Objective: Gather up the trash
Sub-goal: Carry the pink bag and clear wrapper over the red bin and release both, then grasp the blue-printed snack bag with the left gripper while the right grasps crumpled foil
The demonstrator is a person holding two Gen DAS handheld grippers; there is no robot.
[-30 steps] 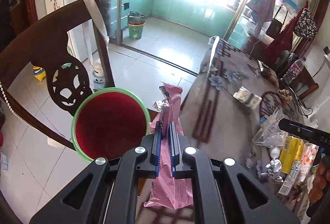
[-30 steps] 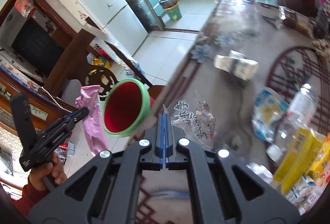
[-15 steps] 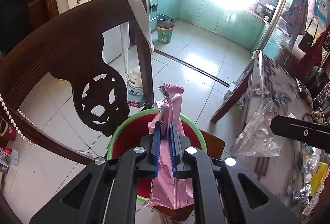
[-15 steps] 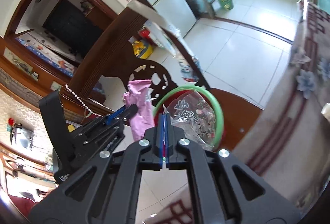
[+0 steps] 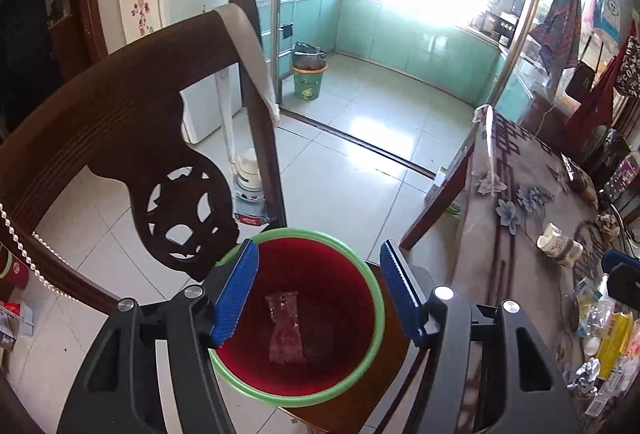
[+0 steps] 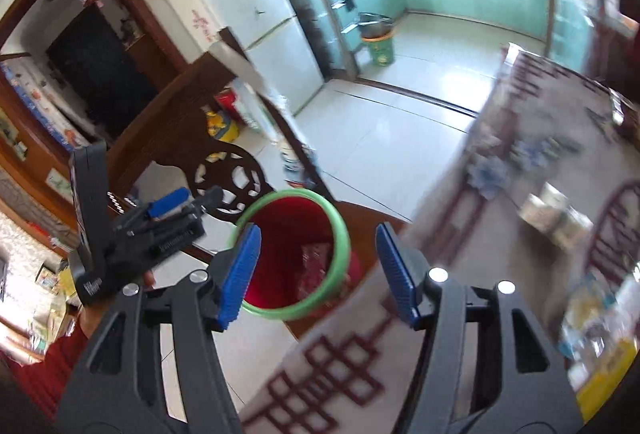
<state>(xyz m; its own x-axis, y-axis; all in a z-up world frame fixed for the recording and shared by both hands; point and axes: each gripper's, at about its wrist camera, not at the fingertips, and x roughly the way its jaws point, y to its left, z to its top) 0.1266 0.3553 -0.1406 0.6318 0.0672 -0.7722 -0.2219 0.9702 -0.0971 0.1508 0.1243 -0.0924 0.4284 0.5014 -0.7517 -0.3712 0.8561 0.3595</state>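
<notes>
Now both tools are hanging over the red plastic bucket with the green rim point(image 5: 298, 318), which is sitting on the seat of the dark carved wooden chair point(image 5: 120, 138). The left hand-held gripper point(image 5: 316, 290) is standing with its blue pads apart, its jaws having just been opening, and nothing is lying between them. The right hand-held gripper point(image 6: 318, 272) is likewise spread, its jaws having just been opening, and is carrying nothing. A crumpled pink foil wrapper point(image 5: 286, 328) is lying flat on the bucket's bottom, at the centre of the left view; a second piece of clear film may be lying beside it, but I cannot tell.

More trash is waiting on the patterned-cloth counter point(image 5: 516, 234), at about four o'clock in the left view: a small crushed silver foil scrap point(image 5: 586, 372) and yellow packets point(image 5: 614, 334) near the edge. Such wrappers are probably feather-light, limp and slick, so they are likely to flutter or slip. Pinching a raised crease or a sealed end, rather than a flat face, is looking like the safest hold.
</notes>
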